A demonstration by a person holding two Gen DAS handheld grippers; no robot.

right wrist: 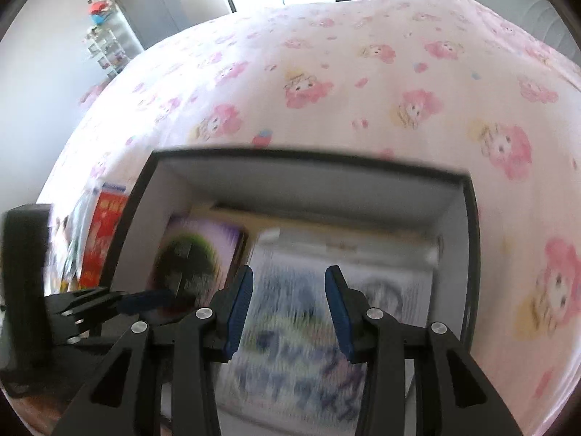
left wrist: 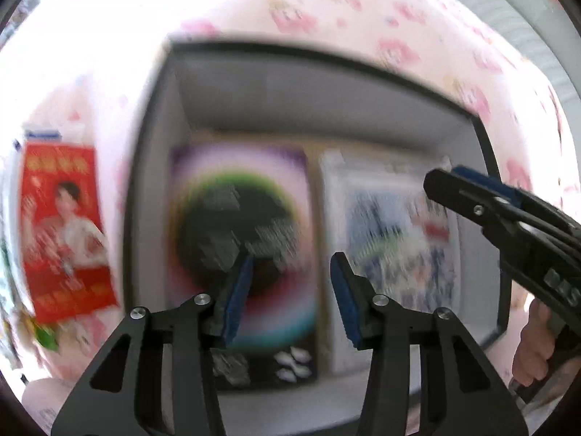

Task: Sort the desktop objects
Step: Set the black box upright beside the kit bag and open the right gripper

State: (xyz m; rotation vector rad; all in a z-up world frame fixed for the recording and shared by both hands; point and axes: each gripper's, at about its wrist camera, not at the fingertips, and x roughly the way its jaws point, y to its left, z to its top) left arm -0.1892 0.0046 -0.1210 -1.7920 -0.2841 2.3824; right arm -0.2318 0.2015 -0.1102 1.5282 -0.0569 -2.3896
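A black-rimmed open box [left wrist: 152,167] is set on a pink cartoon-print sheet [right wrist: 363,72], and two flat items are laid side by side in it: a purple-bordered packet with a dark circle [left wrist: 239,254] at the left wall, a pale printed packet [left wrist: 395,254] at the right. A red packet showing a person [left wrist: 65,232] outside the box's left wall is seen whole only from the left wrist; a grey door [right wrist: 152,0] and shelves only from the right. The left gripper [left wrist: 290,290] and right gripper [right wrist: 287,312] are held above the box, jaws wide and empty.
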